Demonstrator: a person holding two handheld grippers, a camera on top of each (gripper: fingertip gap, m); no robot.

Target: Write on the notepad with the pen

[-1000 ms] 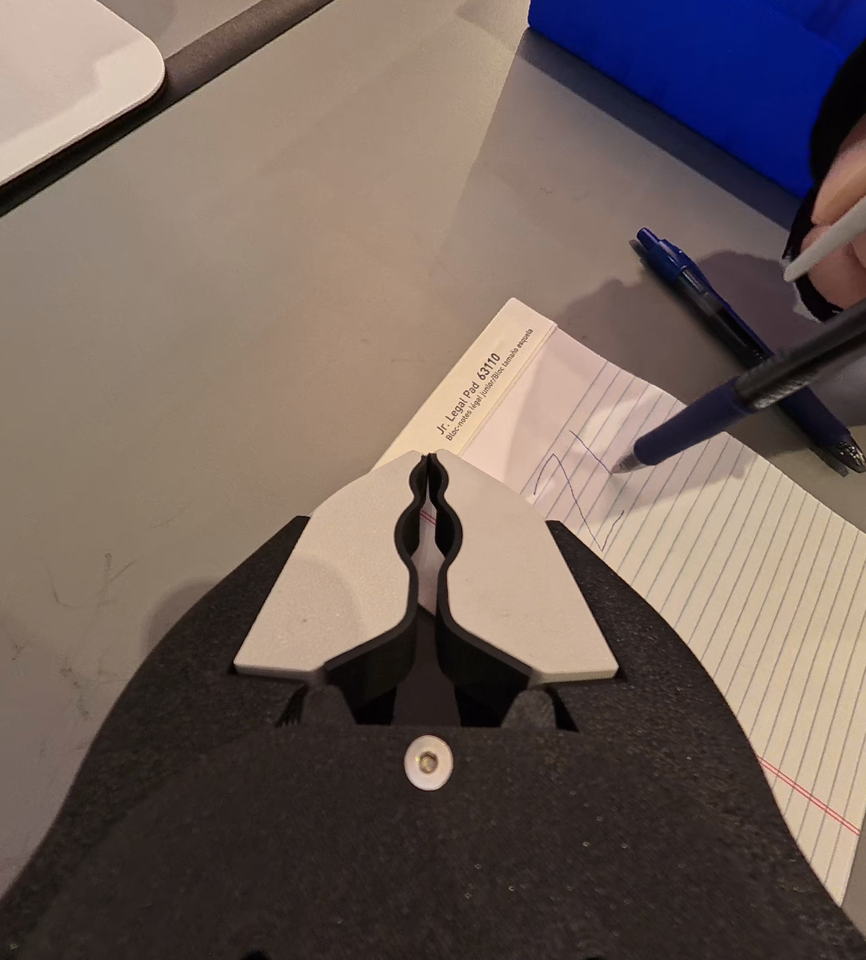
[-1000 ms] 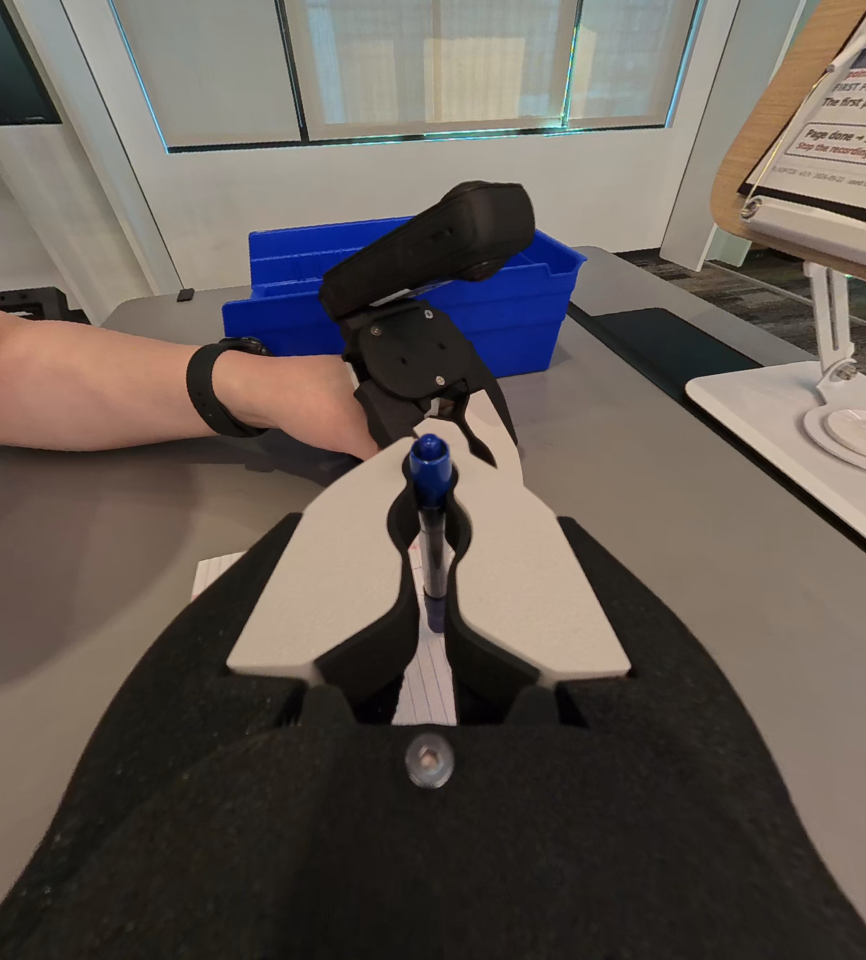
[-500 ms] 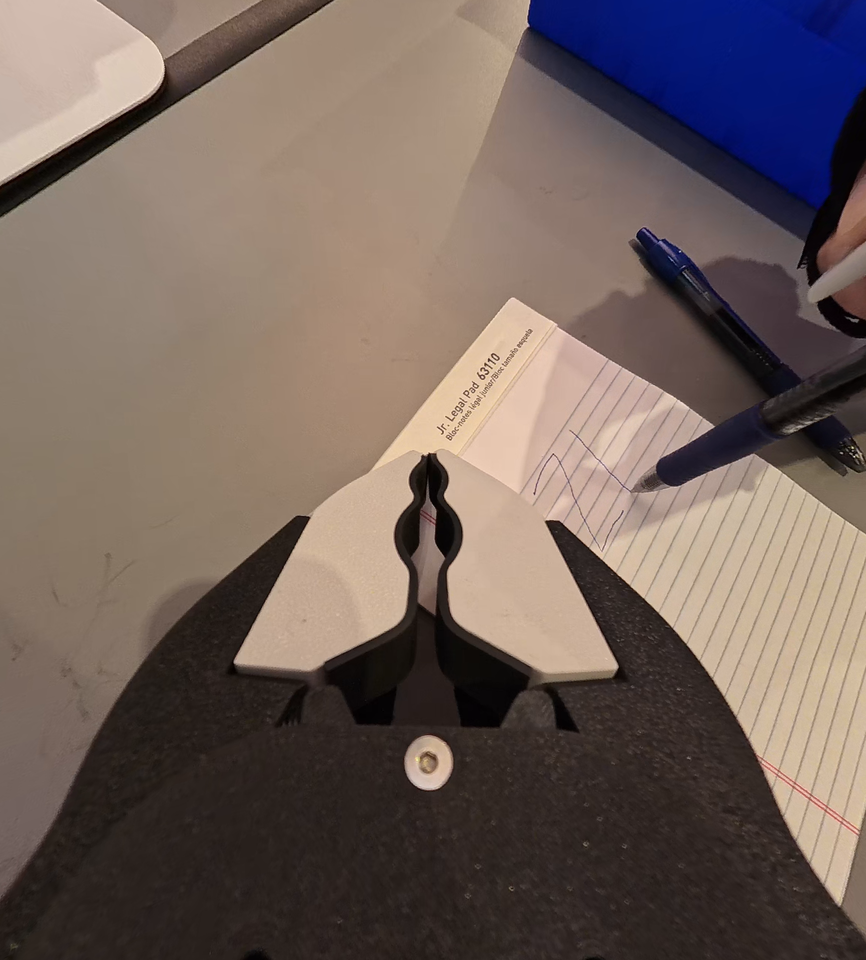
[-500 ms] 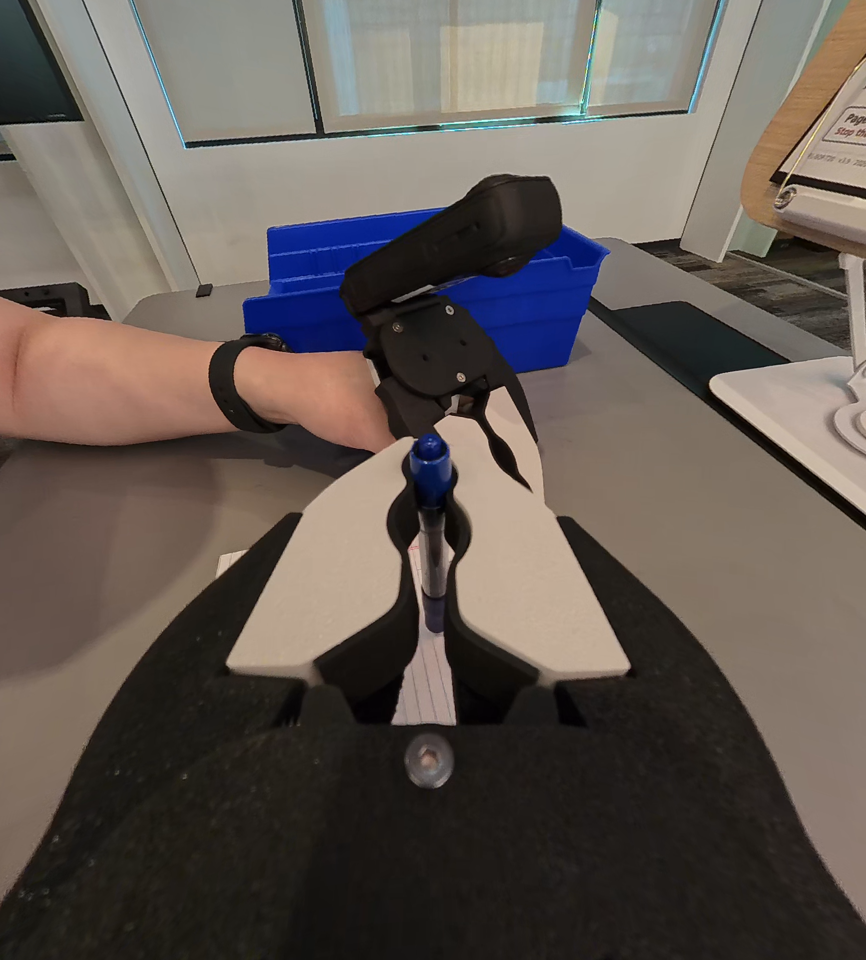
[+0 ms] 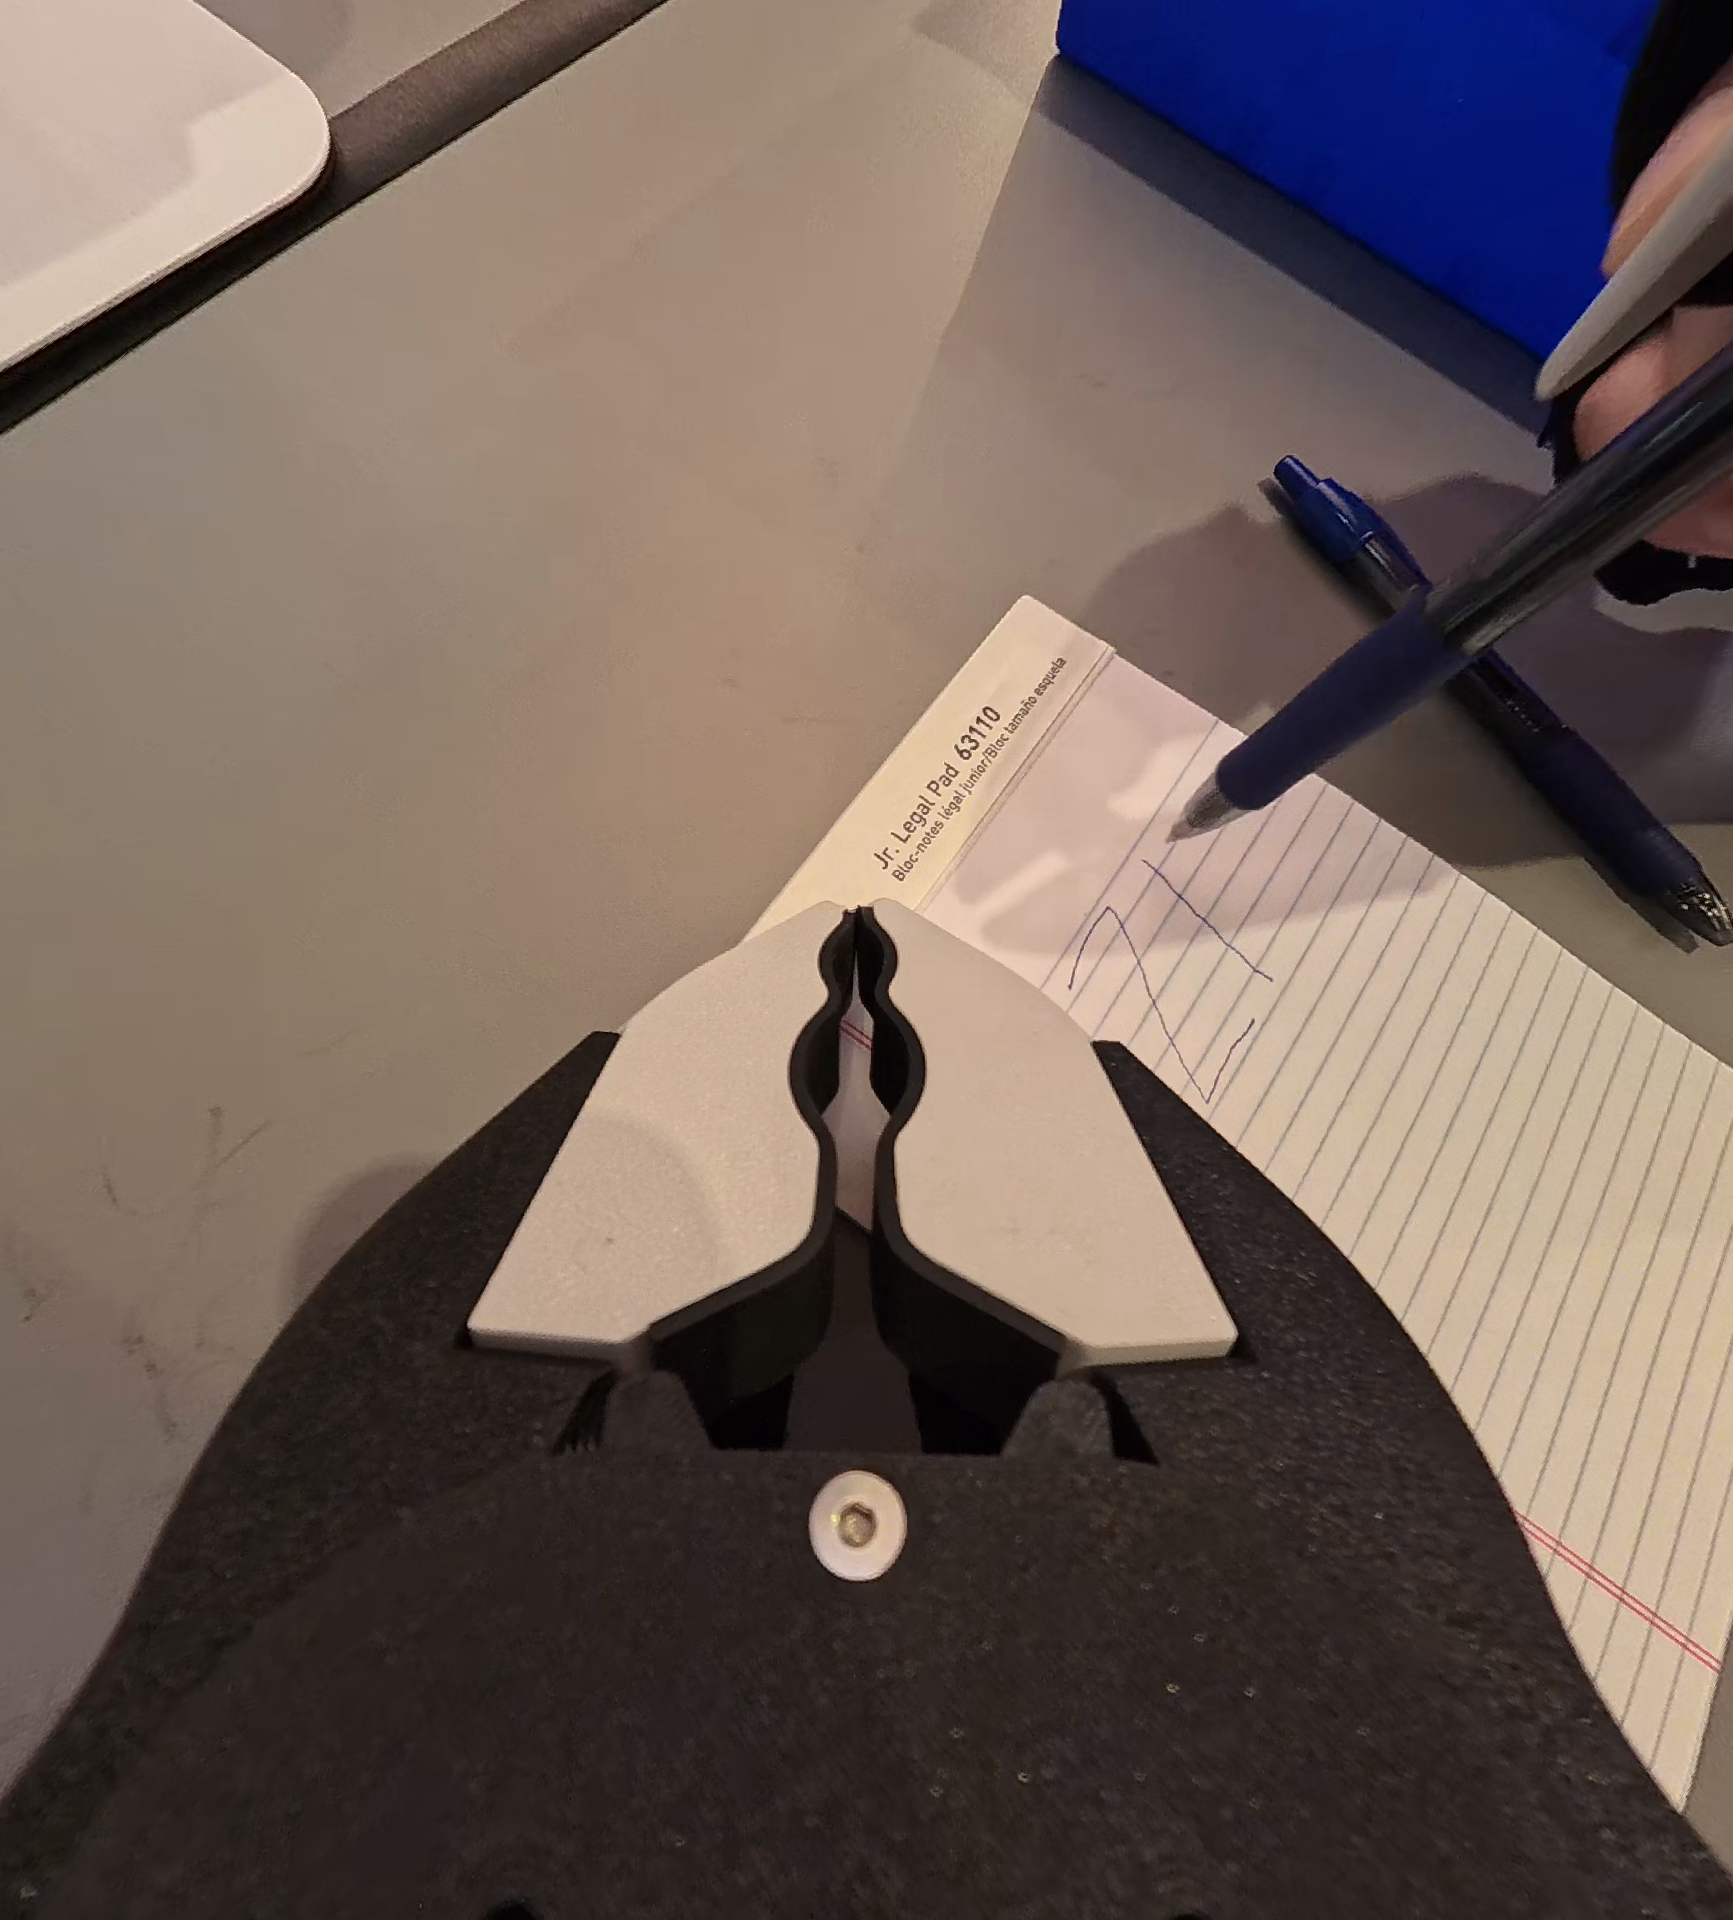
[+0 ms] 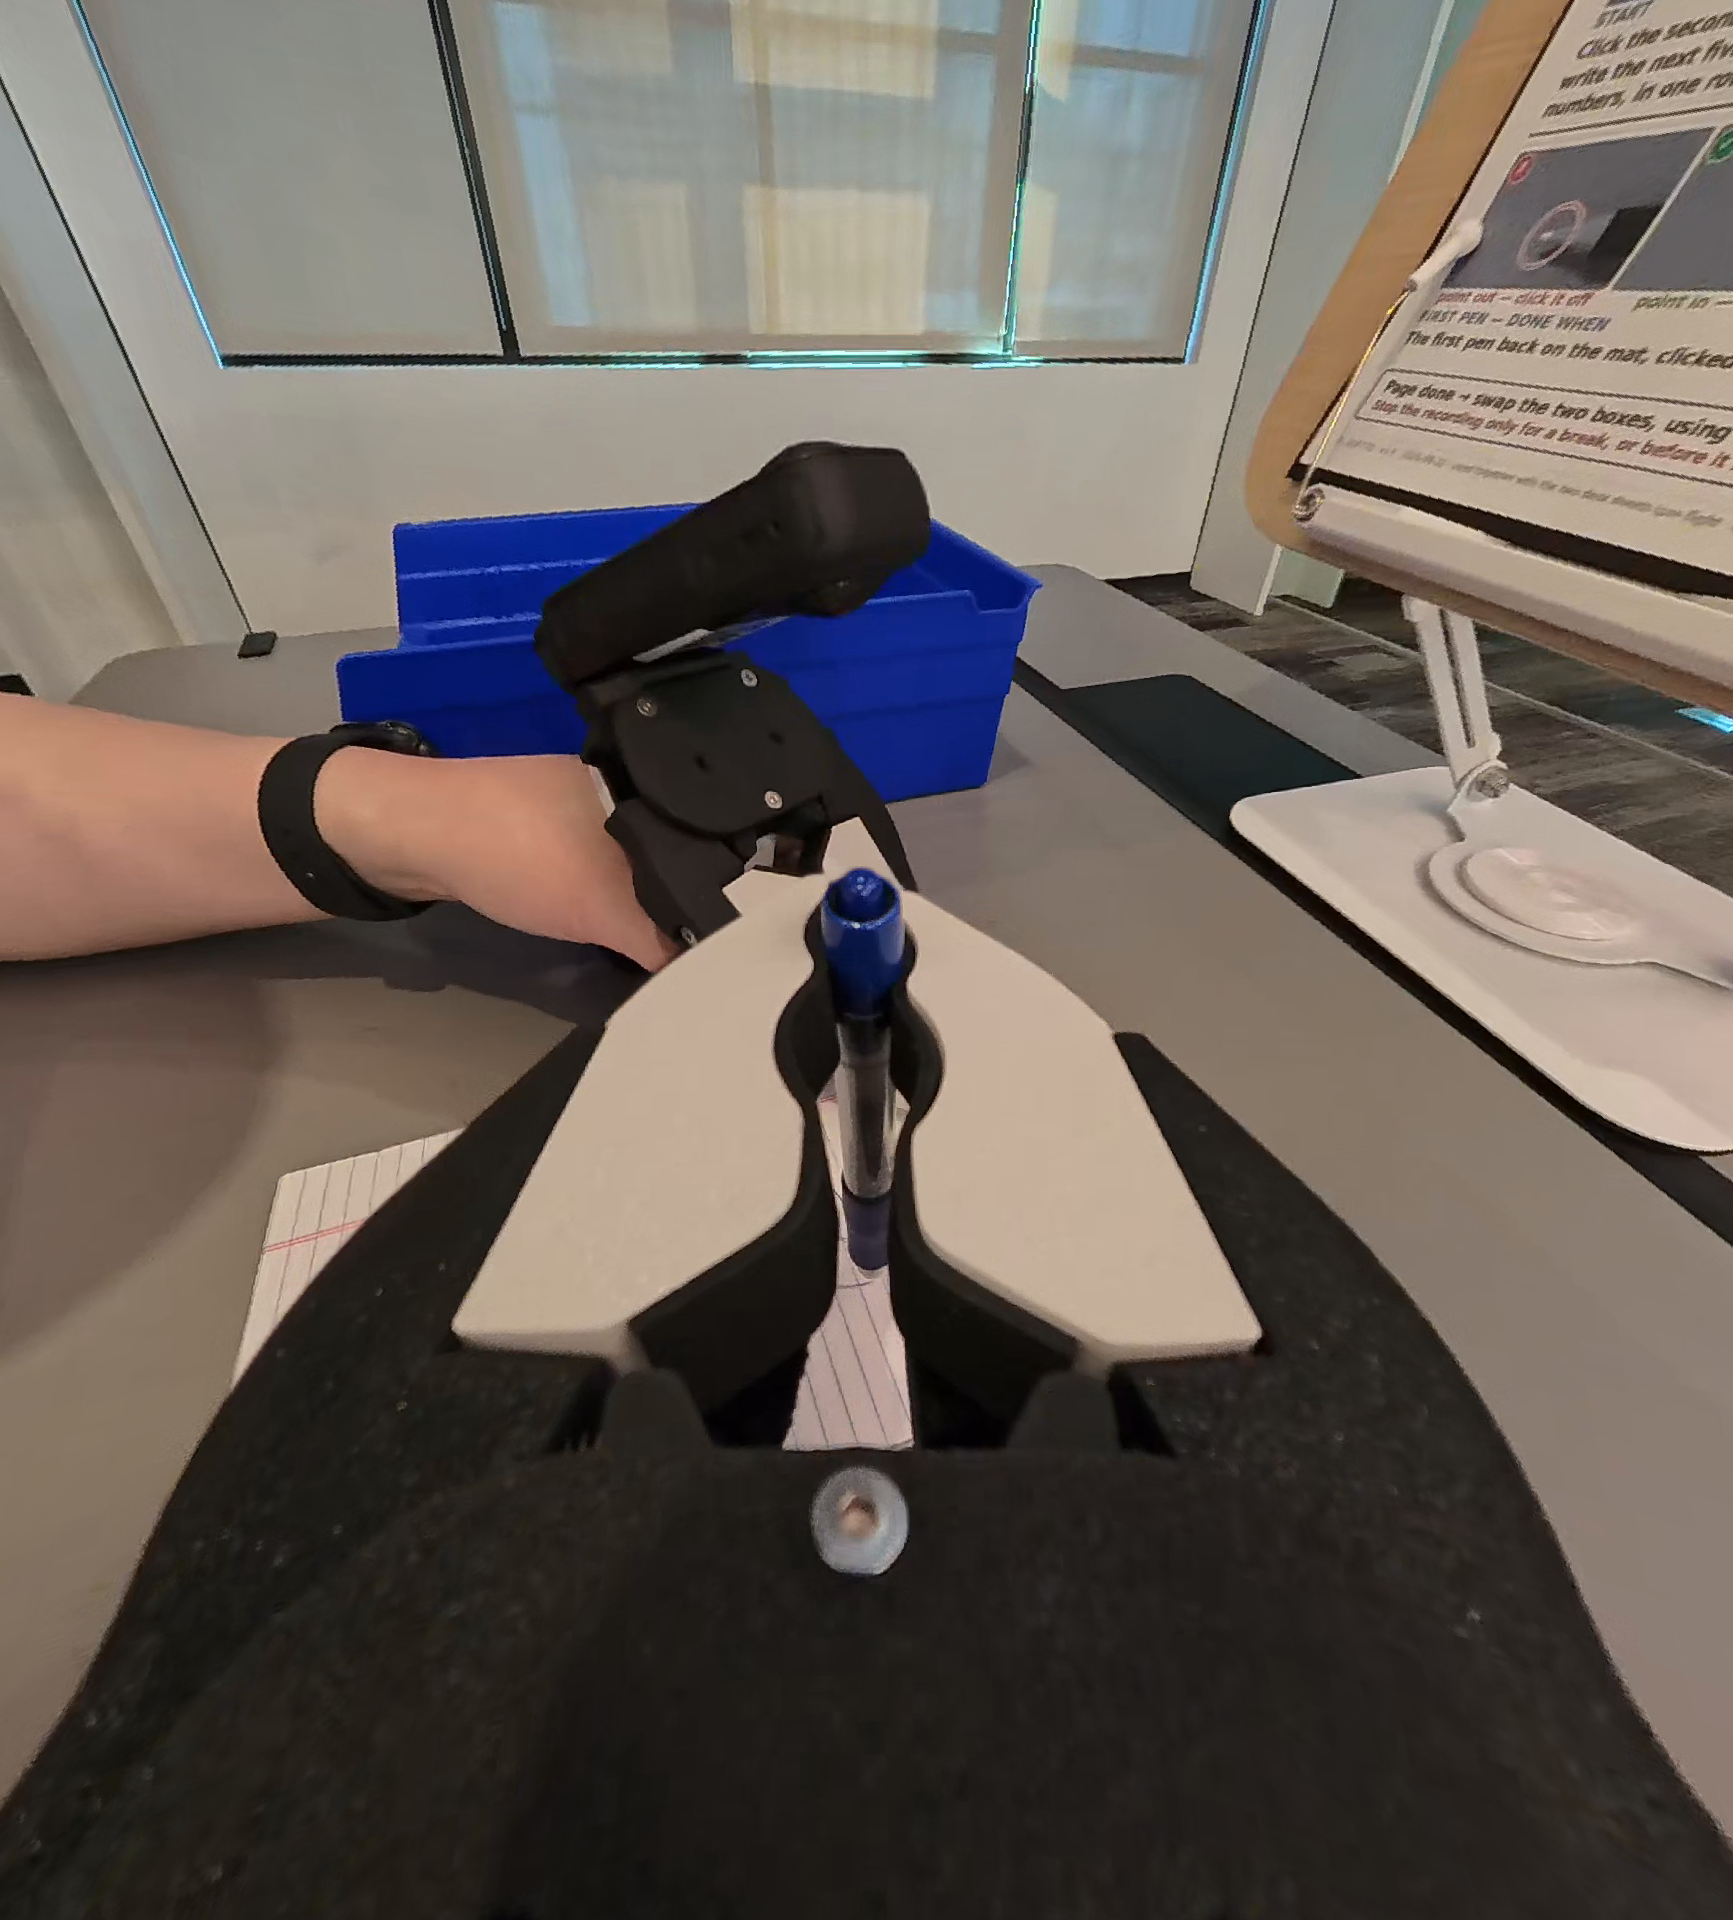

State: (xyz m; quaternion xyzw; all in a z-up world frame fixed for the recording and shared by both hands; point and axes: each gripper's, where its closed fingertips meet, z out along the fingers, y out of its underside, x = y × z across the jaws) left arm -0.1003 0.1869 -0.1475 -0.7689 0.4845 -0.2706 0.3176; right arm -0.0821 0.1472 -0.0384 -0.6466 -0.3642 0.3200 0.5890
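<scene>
A white lined notepad (image 5: pixel 1464 1195) lies on the grey table with blue pen strokes near its header end. My left gripper (image 5: pixel 857 914) is shut and empty, with its tips over the pad's near corner. It also shows in the right wrist view (image 6: pixel 727 769), held by a hand. My right gripper (image 6: pixel 862 920) is shut on a blue pen (image 6: pixel 862 1049). In the left wrist view this pen (image 5: pixel 1361 707) slants down from the upper right, and its tip is at the top end of the strokes. The notepad (image 6: pixel 342 1205) shows partly below the right gripper.
A second blue pen (image 5: pixel 1610 800) lies on the table just beyond the pad. A blue bin (image 6: pixel 841 665) stands at the back. A white stand (image 6: pixel 1568 935) holding an instruction sheet is at the right. A person's forearm (image 6: pixel 114 821) rests at the left. Spacing between my two grippers at the tips: around 12 centimetres.
The pen tip has moved from the lower end of the short stroke up toward the pad's header end. The left gripper has stayed still.
</scene>
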